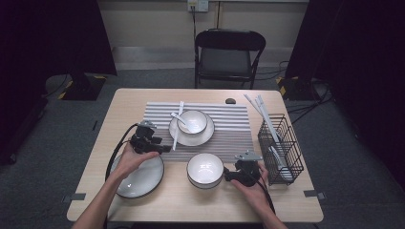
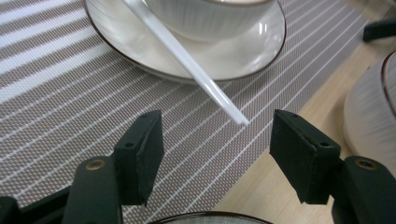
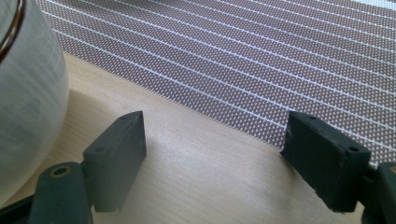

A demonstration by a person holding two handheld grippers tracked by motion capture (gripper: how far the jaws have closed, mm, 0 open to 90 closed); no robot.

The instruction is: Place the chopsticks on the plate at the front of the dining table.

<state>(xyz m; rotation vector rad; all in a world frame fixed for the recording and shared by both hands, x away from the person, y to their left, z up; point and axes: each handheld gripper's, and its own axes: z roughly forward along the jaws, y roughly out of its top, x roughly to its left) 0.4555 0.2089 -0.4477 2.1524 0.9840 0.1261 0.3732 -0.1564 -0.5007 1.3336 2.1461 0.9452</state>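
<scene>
Left fingers (image 2: 217, 158) spread wide, gripping nothing, just short of chopstick (image 2: 187, 60) tip: could nudge it off plate (image 2: 261, 51) rim.

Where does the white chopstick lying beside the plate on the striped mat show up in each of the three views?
High view: the white chopstick lies along the left rim of the plate, on the striped mat.
Left gripper view: it runs diagonally from the top centre, its tip ending between the open tongs.
Right gripper view: not in it.
Shared landmark: the striped mat, in all three views.
</scene>
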